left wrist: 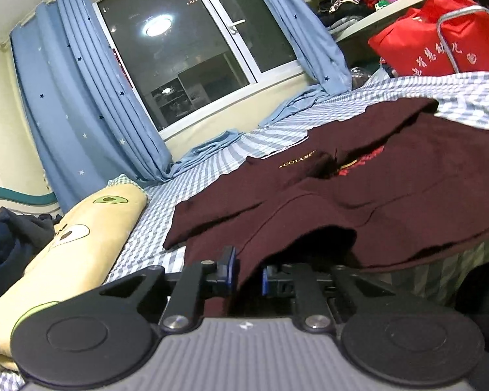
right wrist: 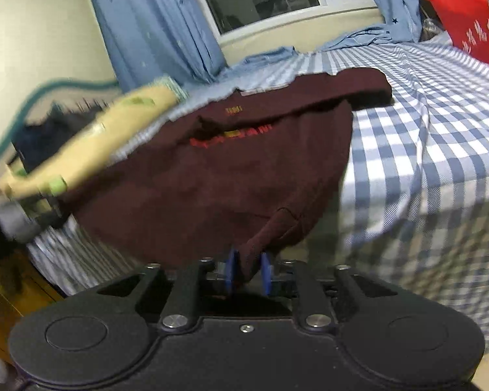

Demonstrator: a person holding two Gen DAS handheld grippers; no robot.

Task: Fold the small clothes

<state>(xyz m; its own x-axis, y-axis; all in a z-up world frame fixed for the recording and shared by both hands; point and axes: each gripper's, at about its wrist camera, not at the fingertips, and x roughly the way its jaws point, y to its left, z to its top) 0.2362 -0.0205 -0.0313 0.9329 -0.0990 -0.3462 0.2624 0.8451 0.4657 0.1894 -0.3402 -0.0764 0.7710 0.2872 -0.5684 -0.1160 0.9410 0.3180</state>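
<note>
Both grippers pinch the maroon garment's [left wrist: 358, 189] near hem, jaws nearly closed: left gripper [left wrist: 248, 272] lower centre, right gripper [right wrist: 248, 272] likewise; garment spreads over checked bed [right wrist: 423, 137] mid-frame

One maroon garment [left wrist: 358, 189] on bed [left wrist: 166, 208]; one avocado-print pillow [left wrist: 81, 228] at bed's left edge; one red bag [left wrist: 440, 42] at far right corner; two blue curtains [left wrist: 81, 97]; one window [left wrist: 185, 49]; two tongs [left wrist: 246, 272].

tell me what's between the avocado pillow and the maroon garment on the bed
Only a bare strip of blue checked sheet separates the pillow from the maroon garment; the left wrist view shows it.
</note>
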